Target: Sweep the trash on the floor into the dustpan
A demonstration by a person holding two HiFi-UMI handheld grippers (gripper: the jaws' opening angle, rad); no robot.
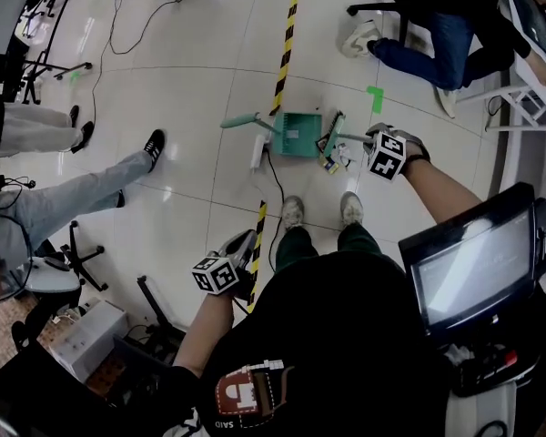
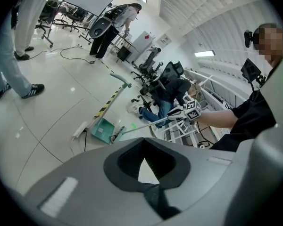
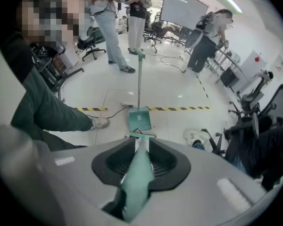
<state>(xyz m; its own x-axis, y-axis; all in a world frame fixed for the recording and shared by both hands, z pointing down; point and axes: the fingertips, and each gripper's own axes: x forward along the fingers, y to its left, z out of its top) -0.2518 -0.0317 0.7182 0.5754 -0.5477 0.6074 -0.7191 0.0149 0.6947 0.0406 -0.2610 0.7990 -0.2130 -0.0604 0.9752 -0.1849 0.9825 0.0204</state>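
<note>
A teal dustpan (image 1: 296, 135) stands on the white floor ahead of my feet, its long handle (image 1: 241, 121) pointing left. In the right gripper view the dustpan (image 3: 139, 120) lies straight ahead. My right gripper (image 1: 387, 153) is shut on the teal broom handle (image 3: 137, 182), and the broom head (image 1: 333, 137) rests just right of the pan. Small bits of trash (image 1: 332, 160) lie by the broom head. My left gripper (image 1: 223, 271) hangs low at my left side, far from the pan, jaws together and empty. The left gripper view shows the dustpan (image 2: 103, 130) and broom (image 2: 146, 125) from a distance.
A white power strip (image 1: 257, 150) with a black cable lies left of the dustpan. Yellow-black tape (image 1: 287, 44) runs across the floor. A seated person's legs (image 1: 437, 44) are at the far right, another person's legs (image 1: 73, 198) at the left. A monitor (image 1: 473, 271) stands close on my right.
</note>
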